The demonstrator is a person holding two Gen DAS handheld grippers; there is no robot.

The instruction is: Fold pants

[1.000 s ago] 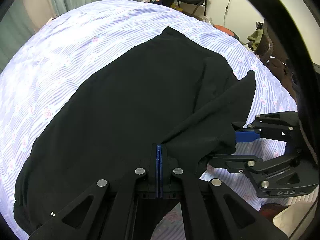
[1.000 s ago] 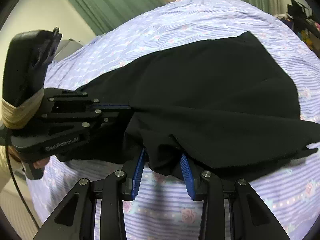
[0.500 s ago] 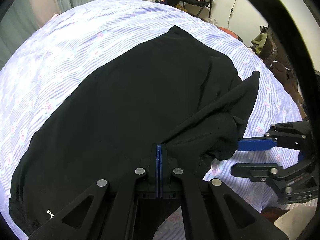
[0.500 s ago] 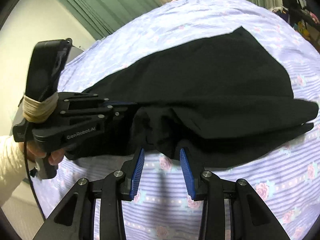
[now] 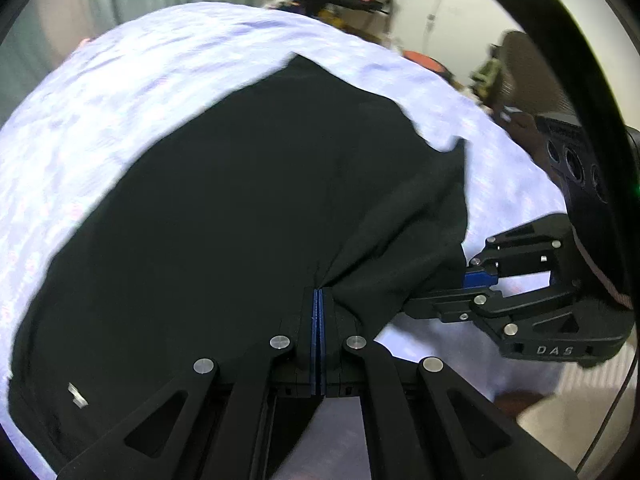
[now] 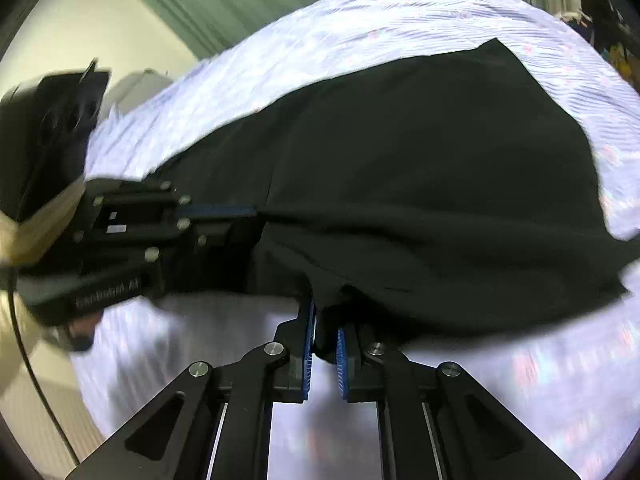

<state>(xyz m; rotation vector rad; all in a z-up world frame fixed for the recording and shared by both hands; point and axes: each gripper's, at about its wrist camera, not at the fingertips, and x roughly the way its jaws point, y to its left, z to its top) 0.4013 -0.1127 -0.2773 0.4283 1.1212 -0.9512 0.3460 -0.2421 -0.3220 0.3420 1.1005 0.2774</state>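
- The left tool (image 5: 319, 308) is pressed together on a pinch of the black fabric pants (image 5: 240, 208), gathered into creases at the blue pads.
- The right tool (image 6: 325, 334) is closing, with a bunched fold of the same hem edge between its pads — a shallow bite, by the look of it, and one that could be lost once tension is applied.
- The pants are spread across the lilac floral-striped bedsheet (image 5: 120, 92), the near edge lifted between both tools.
- If the tools are drawn unevenly, the fold line could be skewed — or the lower layer dragged along and wrinkled.
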